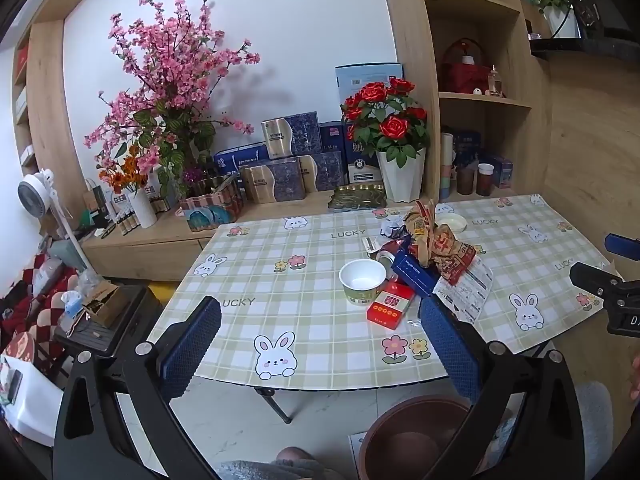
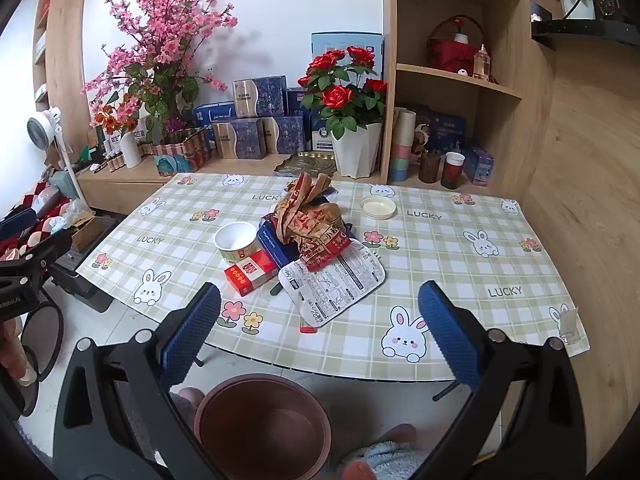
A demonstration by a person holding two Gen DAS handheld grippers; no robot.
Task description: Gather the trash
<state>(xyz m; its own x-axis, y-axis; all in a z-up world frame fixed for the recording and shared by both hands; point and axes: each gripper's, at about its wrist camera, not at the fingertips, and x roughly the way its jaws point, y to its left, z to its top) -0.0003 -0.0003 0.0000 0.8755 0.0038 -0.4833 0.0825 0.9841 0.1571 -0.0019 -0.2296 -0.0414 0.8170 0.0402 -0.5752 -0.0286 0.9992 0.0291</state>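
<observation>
Brown bin [image 2: 262, 426], floor, below tabletop's [image 2: 460, 264] near edge: positioned to receive trash.
Left gripper [image 1: 320, 344], right gripper [image 2: 320, 332]: fingers spread, empty; litter pile [image 2: 312, 236] mid-tabletop.

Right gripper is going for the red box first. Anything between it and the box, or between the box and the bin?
Nothing visible. The right gripper is open, with bare tablecloth up to the red box, which lies at the pile's near edge. The bin sits open on the floor below the table's near edge.

Bright, even daylight; strong fisheye warp
</observation>
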